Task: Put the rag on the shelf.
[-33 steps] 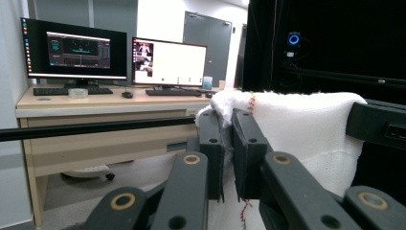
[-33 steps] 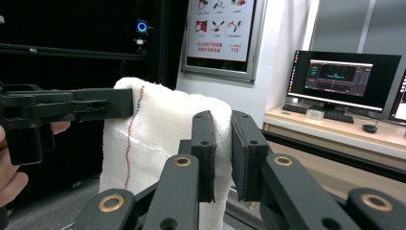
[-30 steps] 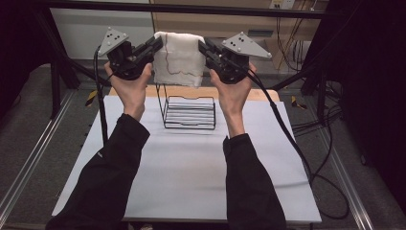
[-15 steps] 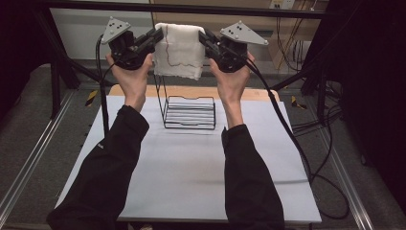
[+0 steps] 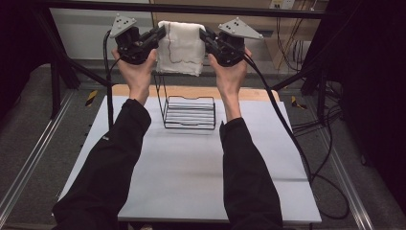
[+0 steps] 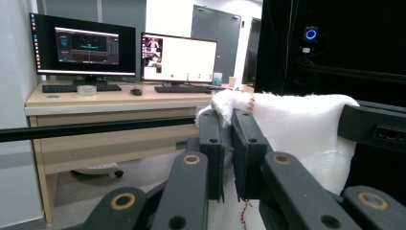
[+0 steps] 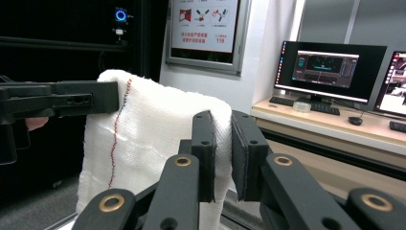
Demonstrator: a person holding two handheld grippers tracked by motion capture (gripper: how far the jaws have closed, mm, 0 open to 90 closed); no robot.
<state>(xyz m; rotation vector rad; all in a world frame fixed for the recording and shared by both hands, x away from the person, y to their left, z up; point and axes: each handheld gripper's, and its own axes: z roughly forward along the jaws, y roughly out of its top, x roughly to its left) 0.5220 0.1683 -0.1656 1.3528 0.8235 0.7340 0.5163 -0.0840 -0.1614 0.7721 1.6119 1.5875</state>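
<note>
A white knitted towel (image 5: 182,50) with a red stitched line hangs spread between my two grippers, well above the far part of the table. My left gripper (image 5: 160,32) is shut on its upper left corner, and my right gripper (image 5: 203,34) is shut on its upper right corner. In the left gripper view the jaws (image 6: 229,120) pinch the bunched towel (image 6: 301,129) edge. The right gripper view shows the same kind of grip (image 7: 222,122) on the towel (image 7: 148,129), with the left gripper (image 7: 62,103) at the far corner. A black wire rack (image 5: 189,112) stands on the table below the towel.
The white table top (image 5: 182,177) stretches from the rack toward the person. A black frame bar (image 5: 239,10) crosses just behind the towel. Cables (image 5: 306,158) trail off the table's right side. A desk with monitors (image 6: 86,45) stands beyond the table.
Both hands have carried the stretched towel farther from the person, toward the back of the table. The grips on the two corners look the same.
</note>
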